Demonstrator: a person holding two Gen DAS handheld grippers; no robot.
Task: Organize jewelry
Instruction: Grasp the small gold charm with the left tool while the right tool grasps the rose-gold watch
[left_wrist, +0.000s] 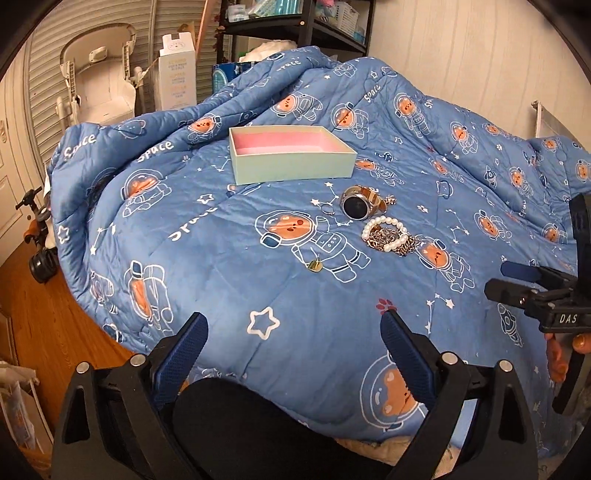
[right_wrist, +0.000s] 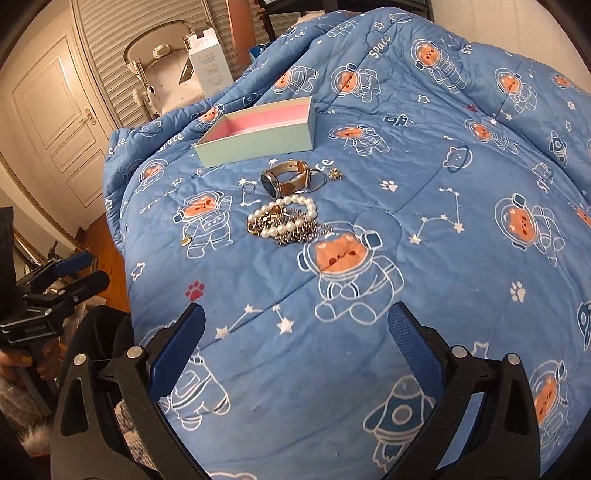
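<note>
A mint box with a pink inside lies open on the blue quilt. In front of it lie a watch with a tan strap, a thin ring, a small brooch, a pearl bracelet over a heap of chains and a small gold pendant. My left gripper is open and empty, near the quilt's front edge. My right gripper is open and empty, short of the heap.
The blue space-print quilt covers the bed. A wooden floor lies to the left, with a baby seat, a white carton and black shelves behind. A white door stands far left.
</note>
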